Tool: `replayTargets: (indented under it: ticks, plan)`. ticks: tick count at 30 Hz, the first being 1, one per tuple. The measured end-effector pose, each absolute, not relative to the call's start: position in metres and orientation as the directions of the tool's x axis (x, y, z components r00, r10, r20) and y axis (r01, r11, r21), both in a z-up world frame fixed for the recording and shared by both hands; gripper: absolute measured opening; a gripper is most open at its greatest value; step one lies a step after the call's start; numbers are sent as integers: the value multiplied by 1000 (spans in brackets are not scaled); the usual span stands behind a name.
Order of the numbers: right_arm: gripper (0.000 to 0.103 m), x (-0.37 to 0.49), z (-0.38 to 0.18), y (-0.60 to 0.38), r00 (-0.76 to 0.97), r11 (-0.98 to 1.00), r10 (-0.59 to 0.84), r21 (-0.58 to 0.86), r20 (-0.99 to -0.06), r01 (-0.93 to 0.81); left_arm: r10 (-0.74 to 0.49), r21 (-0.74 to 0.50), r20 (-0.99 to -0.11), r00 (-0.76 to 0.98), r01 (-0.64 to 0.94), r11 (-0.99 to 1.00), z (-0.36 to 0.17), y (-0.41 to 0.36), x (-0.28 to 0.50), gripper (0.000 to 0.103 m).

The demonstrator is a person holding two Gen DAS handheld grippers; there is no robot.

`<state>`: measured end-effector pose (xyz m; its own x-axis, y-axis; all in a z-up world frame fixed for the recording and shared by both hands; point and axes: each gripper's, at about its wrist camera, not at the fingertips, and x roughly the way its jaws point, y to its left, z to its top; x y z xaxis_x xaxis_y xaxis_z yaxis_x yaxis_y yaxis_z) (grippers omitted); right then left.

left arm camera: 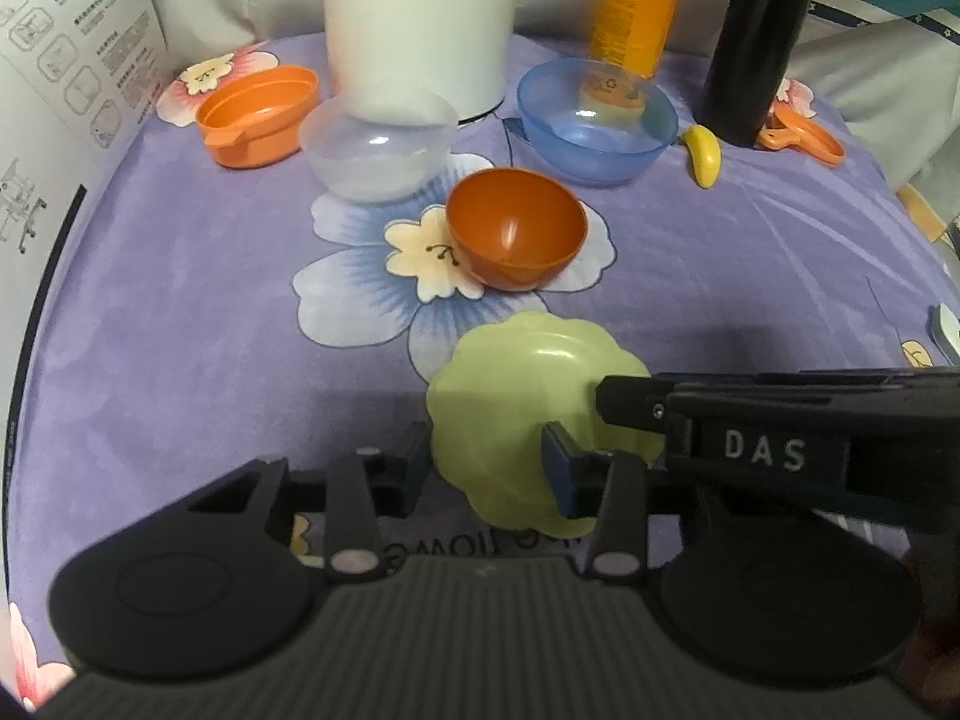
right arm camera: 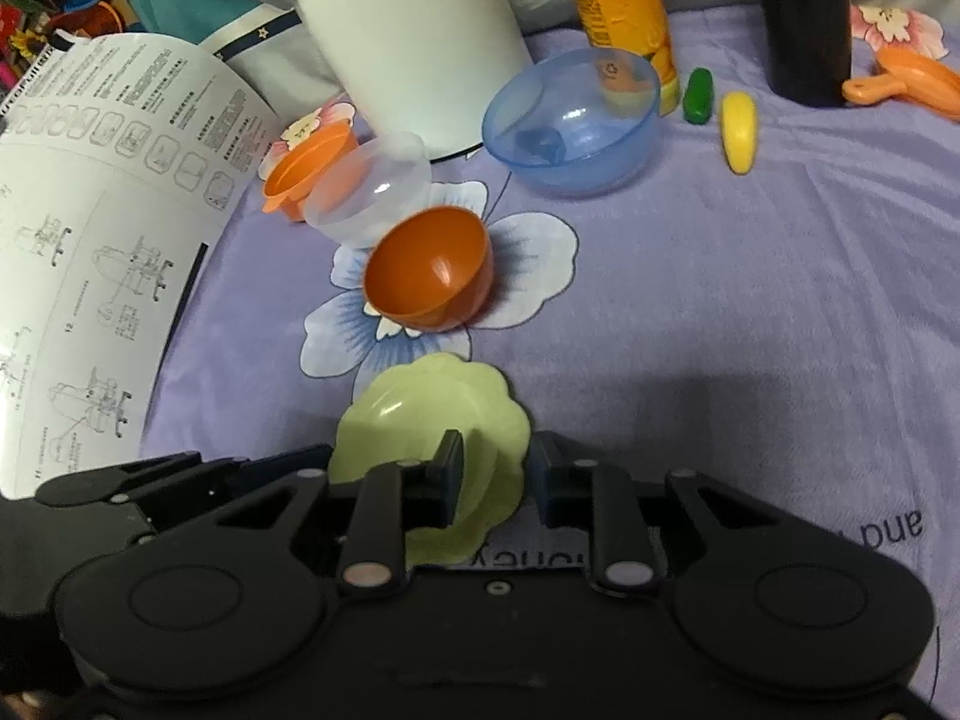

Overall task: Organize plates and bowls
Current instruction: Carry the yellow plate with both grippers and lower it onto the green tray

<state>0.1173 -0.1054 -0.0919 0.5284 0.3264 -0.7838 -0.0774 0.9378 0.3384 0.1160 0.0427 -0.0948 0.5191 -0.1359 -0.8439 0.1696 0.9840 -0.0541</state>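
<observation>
Left wrist, scene: A pale green scalloped plate (left arm camera: 528,396) lies on a purple flowered cloth (left arm camera: 180,300), nearest the camera, with an orange-brown bowl (left arm camera: 516,228) just beyond it.
Left wrist, tongs: The left gripper (left arm camera: 486,456) stands with its fingers apart, astride the plate's left part; one pad sits over the plate, the other at its left edge. Nothing is clamped.
Left wrist, intruder: The right gripper (left arm camera: 624,402) reaches in from the right, its tip over the plate's right rim.
Left wrist, background: A clear bowl (left arm camera: 378,144), a blue bowl (left arm camera: 594,120) and an orange handled cup (left arm camera: 258,114) wait farther back.

Right wrist, scene: The same plate (right arm camera: 420,414) sits just ahead of the right gripper (right arm camera: 495,474), the orange-brown bowl (right arm camera: 429,270) beyond.
Right wrist, tongs: Fingers apart, straddling the plate's right rim; not yet closed on it.
Right wrist, clutter: A yellow toy (right arm camera: 738,132) and a printed manual (right arm camera: 90,228) lie well clear.

Judgement, step in hand: Probably taking hold of the plate's rim.
Judgement, doing it well: Seat one pad under the thin rim and one over it, close squarely, and keep the left gripper steadying the far edge so the plate does not slide on the soft cloth.
</observation>
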Motion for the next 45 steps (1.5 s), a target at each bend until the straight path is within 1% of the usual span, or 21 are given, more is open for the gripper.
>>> replayTargets:
  ticks: [4, 8, 18, 34, 45]
  plan:
    - [28, 111, -89, -104, 536, 942, 304, 332, -787, -47, -136, -59, -848, 513, 163, 985, -93, 43, 114, 34]
    - [28, 104, -82, -104, 552, 949, 283, 312, -785, -43, -152, -76, -849, 506, 168, 983, -89, 43, 109, 34]
    - [28, 85, -62, -107, 544, 941, 299, 338, -784, -29, -179, -112, -842, 508, 160, 981, -69, 50, 90, 33]
    - [28, 40, -14, -63, 532, 934, 349, 334, -772, -128, -135, -106, -818, 558, 85, 991, -24, 94, 34, 33]
    - [28, 9, -16, -13, 475, 925, 379, 308, -794, -222, -92, -100, -832, 547, 15, 995, -26, 134, -7, 33]
